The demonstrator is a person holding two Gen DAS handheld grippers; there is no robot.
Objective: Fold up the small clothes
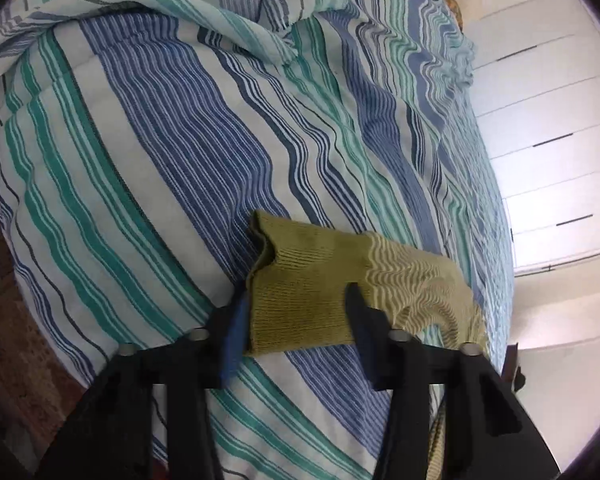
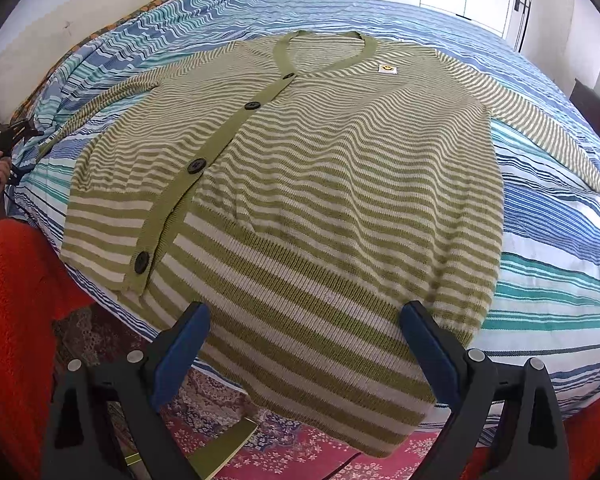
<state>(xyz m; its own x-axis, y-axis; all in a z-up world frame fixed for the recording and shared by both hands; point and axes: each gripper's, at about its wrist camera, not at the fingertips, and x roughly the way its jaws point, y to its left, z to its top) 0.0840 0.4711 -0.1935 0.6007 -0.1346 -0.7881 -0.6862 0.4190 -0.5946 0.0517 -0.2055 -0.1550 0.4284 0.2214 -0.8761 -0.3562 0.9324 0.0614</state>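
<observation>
Green-and-cream striped cardigan point(image 2: 300, 184) lies flat, front up and buttoned, on the striped bedspread point(image 2: 560, 248); its hem hangs a little over the bed edge nearest the person. Both sleeves are spread out to either side of the cardigan's body, so no fold shows yet; by my reading the garment is laid out and smoothed, and all the folding is left. Left gripper point(image 1: 296, 308) sits at the sleeve cuff point(image 1: 320, 292) on the cardigan's left side, fingers partly apart, one on each side of the cuff, pads not clearly pressing it; released or about to take hold, not clenched. Right gripper point(image 2: 304, 328) hovers over the cardigan's hem, jaws standing wide with the knit between and below them, holding nothing. A patterned rug point(image 2: 284, 440) shows below the hem. Likely next: bring the left sleeve across the cardigan's front.
</observation>
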